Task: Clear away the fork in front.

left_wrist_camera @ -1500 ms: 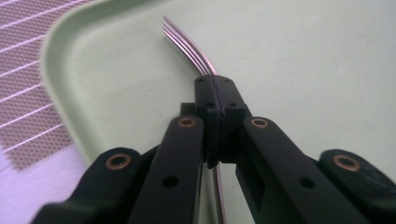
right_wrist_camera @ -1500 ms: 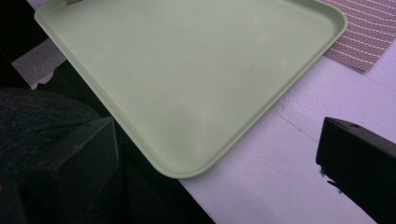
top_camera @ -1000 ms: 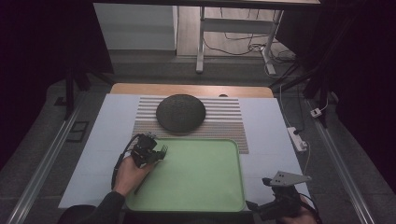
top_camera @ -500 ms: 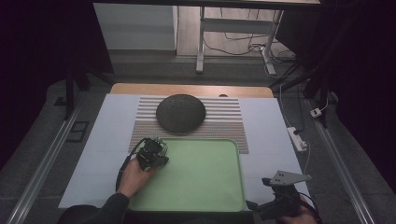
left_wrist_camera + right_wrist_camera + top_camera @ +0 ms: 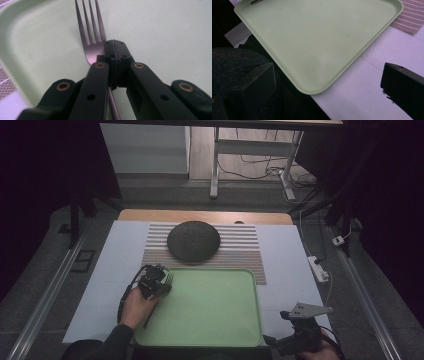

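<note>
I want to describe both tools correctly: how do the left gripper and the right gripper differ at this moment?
The left gripper is shut on a fork; the right gripper is open and holds nothing. The left gripper is over the green tray, at its left edge; the right gripper is off the tray, near its right front corner. Both have black jaws.

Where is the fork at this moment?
In the left gripper view the fork is clamped in the left hand-held gripper over the green tray, near its rim; the high view places this at the tray's left edge.
</note>
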